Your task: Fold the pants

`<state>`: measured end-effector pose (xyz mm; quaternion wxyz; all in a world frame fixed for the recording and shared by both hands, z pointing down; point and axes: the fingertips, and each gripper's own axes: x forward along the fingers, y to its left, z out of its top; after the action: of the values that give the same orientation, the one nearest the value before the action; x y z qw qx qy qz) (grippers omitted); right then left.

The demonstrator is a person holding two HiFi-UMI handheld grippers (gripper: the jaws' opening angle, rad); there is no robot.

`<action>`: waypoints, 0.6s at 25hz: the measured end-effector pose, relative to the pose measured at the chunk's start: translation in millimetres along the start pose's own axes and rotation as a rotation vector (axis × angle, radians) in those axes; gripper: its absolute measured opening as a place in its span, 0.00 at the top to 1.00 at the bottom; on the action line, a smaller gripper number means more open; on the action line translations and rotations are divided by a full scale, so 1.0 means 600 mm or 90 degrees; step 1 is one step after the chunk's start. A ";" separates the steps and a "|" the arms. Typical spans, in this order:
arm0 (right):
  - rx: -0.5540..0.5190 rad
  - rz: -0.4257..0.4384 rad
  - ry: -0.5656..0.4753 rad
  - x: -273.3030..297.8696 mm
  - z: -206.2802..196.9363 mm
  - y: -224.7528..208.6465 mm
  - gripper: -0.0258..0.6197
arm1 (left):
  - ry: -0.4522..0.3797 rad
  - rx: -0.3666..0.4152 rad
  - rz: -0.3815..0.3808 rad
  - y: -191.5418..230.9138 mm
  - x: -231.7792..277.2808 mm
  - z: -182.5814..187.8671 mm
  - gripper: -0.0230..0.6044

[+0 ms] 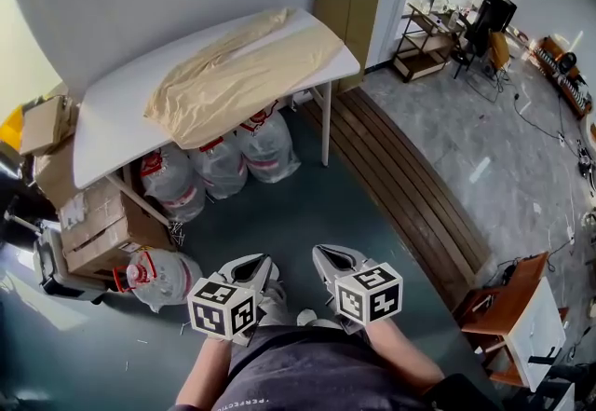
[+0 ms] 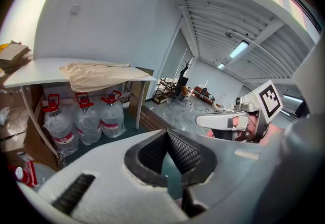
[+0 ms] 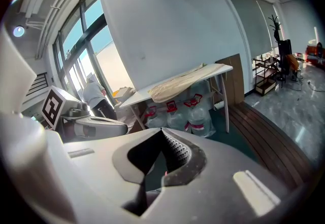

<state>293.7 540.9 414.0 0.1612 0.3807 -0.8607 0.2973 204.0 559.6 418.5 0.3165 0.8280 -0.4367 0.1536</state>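
Gripping nothing, left gripper (image 2: pixel 166 132), right gripper (image 3: pixel 162 130), jaws apparently fully closed

head: steeply down | gripper views: low, both facing table (image 2: pixel 30 73), apparently far

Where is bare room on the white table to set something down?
The left end of the white table is bare, between the beige pants and the cardboard boxes. A narrow strip is free along the far edge. Underneath is crowded with water jugs.
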 end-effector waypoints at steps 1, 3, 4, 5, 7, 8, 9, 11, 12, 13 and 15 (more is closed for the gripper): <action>-0.001 0.000 0.001 0.008 0.006 -0.002 0.96 | 0.000 -0.002 0.002 0.009 0.004 0.005 0.97; -0.003 -0.003 0.002 0.027 0.018 -0.007 0.96 | -0.002 -0.006 0.003 0.032 0.013 0.016 0.97; -0.003 -0.007 0.003 0.037 0.023 -0.012 0.96 | -0.003 -0.010 0.002 0.044 0.020 0.022 0.97; -0.003 -0.014 0.005 0.049 0.028 -0.020 0.96 | -0.005 -0.013 0.000 0.057 0.028 0.029 0.97; -0.001 -0.030 0.008 0.074 0.042 -0.033 0.96 | -0.005 -0.018 -0.005 0.085 0.042 0.044 0.97; -0.001 -0.035 0.008 0.088 0.051 -0.036 0.96 | -0.004 -0.018 -0.008 0.100 0.046 0.054 0.97; -0.002 -0.038 0.009 0.102 0.060 -0.038 0.96 | -0.003 -0.017 -0.010 0.116 0.050 0.065 0.97; -0.006 -0.041 0.011 0.132 0.081 -0.042 0.96 | -0.004 -0.014 -0.014 0.146 0.060 0.090 0.97; -0.005 -0.043 0.012 0.147 0.092 -0.047 0.96 | -0.005 -0.013 -0.016 0.159 0.067 0.102 0.97; -0.002 -0.046 0.013 0.161 0.103 -0.051 0.96 | -0.004 -0.012 -0.017 0.172 0.074 0.114 0.97; 0.002 -0.053 0.015 0.187 0.121 -0.055 0.96 | 0.003 -0.008 -0.021 0.196 0.086 0.130 0.97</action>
<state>241.2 414.4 427.3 0.1828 0.4130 -0.8417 0.2959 135.1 426.6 432.9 0.3252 0.8327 -0.4231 0.1480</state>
